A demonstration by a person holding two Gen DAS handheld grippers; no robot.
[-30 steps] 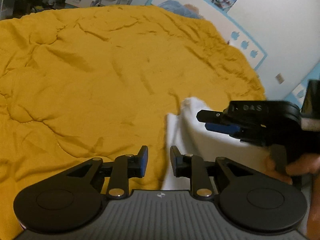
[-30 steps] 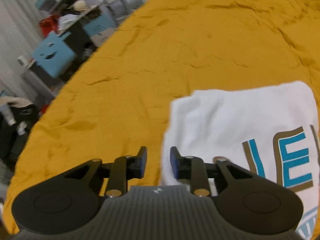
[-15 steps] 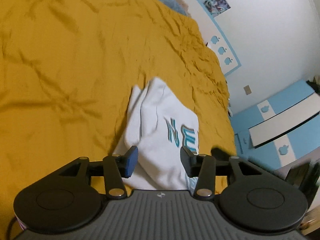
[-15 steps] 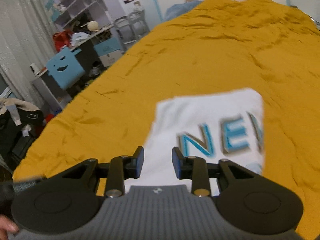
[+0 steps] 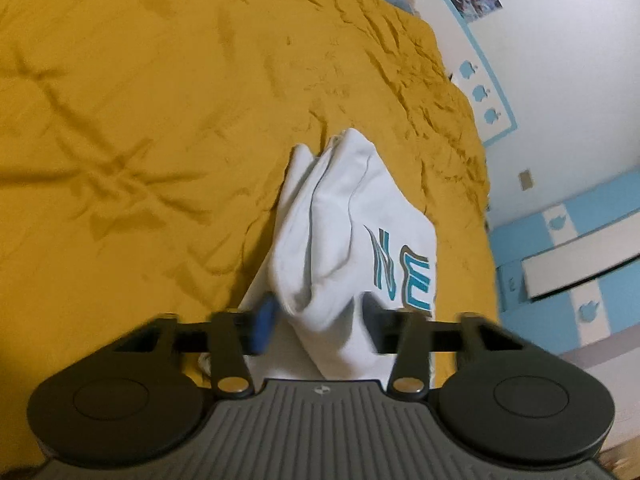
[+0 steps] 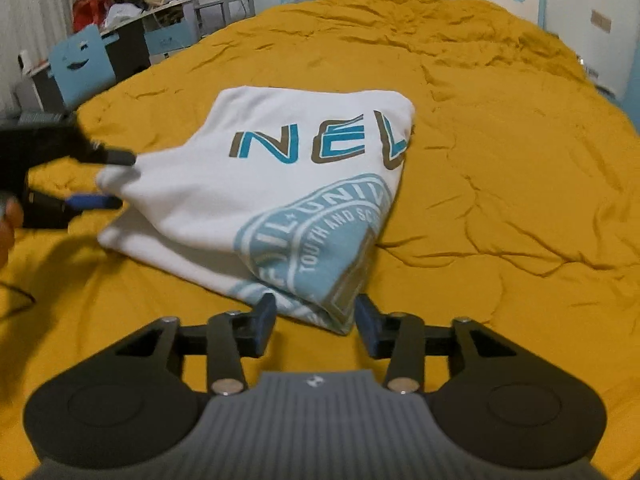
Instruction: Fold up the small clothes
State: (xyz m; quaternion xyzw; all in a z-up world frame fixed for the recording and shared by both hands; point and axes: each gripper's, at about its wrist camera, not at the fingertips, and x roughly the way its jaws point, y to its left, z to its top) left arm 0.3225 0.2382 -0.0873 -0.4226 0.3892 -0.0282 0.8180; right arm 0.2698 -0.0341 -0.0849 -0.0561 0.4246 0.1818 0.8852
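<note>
One shirt [image 6: 280, 184], white with teal lettering and a round teal crest, lies part-folded on the yellow bedspread [image 6: 500, 160]. No second garment shows in either view. Two grippers, one shirt.

Your left gripper [image 5: 318, 320] has its jaws spread wide, with a bunched corner of the shirt sitting in the gap between them. The cloth looks to brush the blue pad on one side, but the jaws have not closed on it. From the right wrist view that same left gripper [image 6: 110, 180] comes in at the shirt's far-left corner, one finger above the cloth edge and one below.

Your right gripper [image 6: 314, 320] is also spread, jaws either side of the near corner where the crest wraps over the fold. That corner pokes just into the gap; nothing is pinched.

The relation that matters: both grippers sit on the same long edge of the shirt, left at one end, right at the other, and the lettering runs along that axis. The rest of the shirt lies ahead of the right gripper, toward the head of the bed. Each corner is already in its own gripper's mouth, so neither hand needs to reach.

My read: the pinch on both corners comes next, then a lift and carry across for another fold.
</note>
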